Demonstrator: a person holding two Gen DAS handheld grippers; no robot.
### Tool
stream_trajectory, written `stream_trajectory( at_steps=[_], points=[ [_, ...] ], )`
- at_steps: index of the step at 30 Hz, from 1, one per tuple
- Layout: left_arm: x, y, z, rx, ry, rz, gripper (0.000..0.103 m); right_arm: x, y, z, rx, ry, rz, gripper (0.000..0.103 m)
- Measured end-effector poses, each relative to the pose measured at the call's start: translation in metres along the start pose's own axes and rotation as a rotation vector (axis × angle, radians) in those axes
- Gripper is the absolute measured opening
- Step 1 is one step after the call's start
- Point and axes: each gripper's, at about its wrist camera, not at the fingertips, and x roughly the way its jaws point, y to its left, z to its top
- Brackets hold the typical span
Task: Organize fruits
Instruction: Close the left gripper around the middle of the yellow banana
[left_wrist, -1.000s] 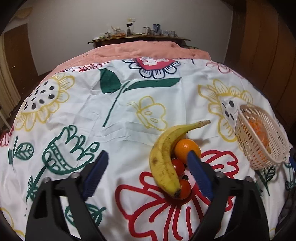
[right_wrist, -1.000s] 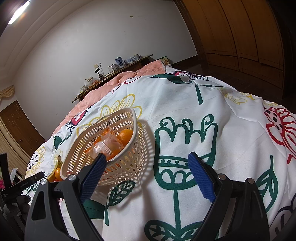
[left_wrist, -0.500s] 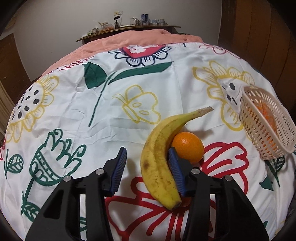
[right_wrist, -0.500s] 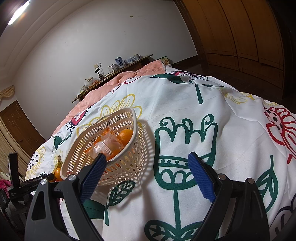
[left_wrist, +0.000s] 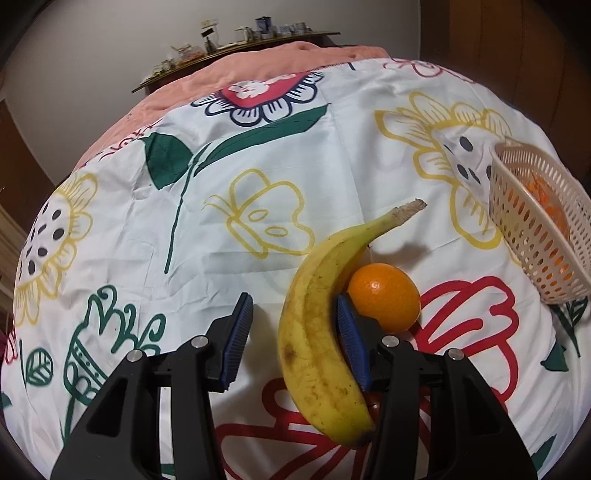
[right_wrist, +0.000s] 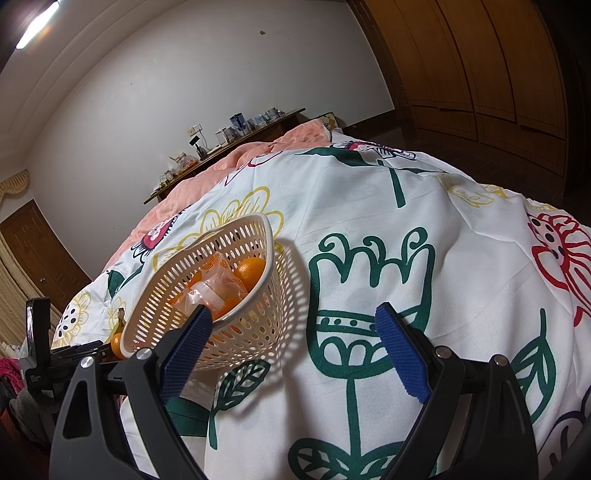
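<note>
A yellow banana (left_wrist: 321, 332) lies on the flowered bedspread beside an orange (left_wrist: 384, 295). My left gripper (left_wrist: 295, 314) straddles the banana's lower half. Its right pad touches the banana, its left pad stands a gap away, so it is open. A red fruit (left_wrist: 373, 400) peeks out under the banana's tip. A cream perforated basket (left_wrist: 532, 229) stands to the right with oranges in it. In the right wrist view the basket (right_wrist: 229, 291) holds oranges (right_wrist: 251, 271) and a plastic-wrapped item. My right gripper (right_wrist: 291, 336) is open and empty, just in front of the basket.
The white bedspread (left_wrist: 258, 155) with printed flowers covers the bed, with a peach blanket (left_wrist: 258, 62) at its far end. A wooden shelf with small items (left_wrist: 236, 37) runs along the back wall. Wooden wardrobes (right_wrist: 498, 74) stand at right.
My left gripper moved forward and narrowed around the banana; its right finger now sits between banana and orange. The right gripper and basket have not moved.
</note>
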Motion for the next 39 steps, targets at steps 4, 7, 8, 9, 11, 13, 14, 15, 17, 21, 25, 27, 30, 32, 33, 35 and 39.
stream_trajectory(
  at_steps=[4, 7, 8, 9, 11, 13, 14, 15, 17, 21, 25, 27, 30, 32, 33, 35, 39],
  points=[
    [-0.005, -0.001, -0.001, 0.033, -0.003, -0.021, 0.034, 0.000, 0.000, 0.000, 0.000, 0.000, 0.000, 0.089],
    [-0.011, -0.002, -0.004, 0.032, -0.012, -0.022, 0.029, 0.000, 0.000, 0.000, 0.000, 0.000, -0.001, 0.089],
    [-0.013, -0.001, -0.005, 0.020, -0.016, -0.021, 0.029, 0.000, 0.000, 0.000, 0.000, 0.000, -0.001, 0.089],
    [-0.014, -0.001, -0.005, 0.012, -0.019, -0.020, 0.029, 0.000, 0.000, 0.000, 0.000, 0.000, -0.001, 0.089],
    [-0.016, 0.001, -0.007, -0.008, -0.030, -0.013, 0.029, 0.000, 0.000, 0.000, 0.000, -0.001, -0.001, 0.089],
    [-0.019, 0.004, -0.008, -0.033, -0.051, 0.008, 0.024, 0.000, 0.000, 0.000, 0.000, -0.001, -0.001, 0.089],
    [-0.022, 0.006, -0.008, -0.051, -0.066, 0.027, 0.022, 0.000, 0.000, 0.000, 0.000, 0.000, -0.001, 0.089],
    [-0.025, 0.009, -0.008, -0.069, -0.083, 0.049, 0.021, 0.000, 0.000, 0.000, 0.000, -0.001, -0.001, 0.089],
    [-0.029, 0.018, -0.009, -0.112, -0.099, 0.084, 0.020, 0.000, 0.000, 0.000, 0.000, -0.001, -0.001, 0.089],
    [-0.026, 0.038, -0.008, -0.194, -0.103, 0.105, 0.020, 0.000, 0.001, 0.000, -0.002, -0.001, -0.003, 0.089],
    [-0.025, 0.049, -0.008, -0.236, -0.102, 0.063, 0.021, 0.000, 0.000, 0.000, -0.001, -0.001, -0.003, 0.089],
    [-0.024, 0.052, -0.009, -0.241, -0.103, 0.061, 0.022, 0.000, 0.000, 0.000, -0.001, -0.001, -0.003, 0.089],
    [-0.025, 0.061, -0.011, -0.273, -0.097, 0.068, 0.024, 0.000, 0.001, 0.000, -0.001, -0.001, -0.003, 0.089],
    [-0.027, 0.071, -0.012, -0.312, -0.084, 0.065, 0.025, 0.000, 0.001, 0.000, -0.001, -0.001, -0.003, 0.089],
    [-0.028, 0.075, -0.013, -0.326, -0.082, 0.062, 0.025, 0.000, 0.001, 0.000, -0.001, -0.001, -0.003, 0.089],
    [-0.030, 0.078, -0.013, -0.341, -0.088, 0.048, 0.025, 0.000, 0.001, 0.000, -0.001, -0.001, -0.003, 0.089],
    [-0.039, 0.071, -0.011, -0.334, -0.119, 0.029, 0.038, 0.000, 0.000, 0.000, -0.001, -0.002, -0.003, 0.089]
  ],
)
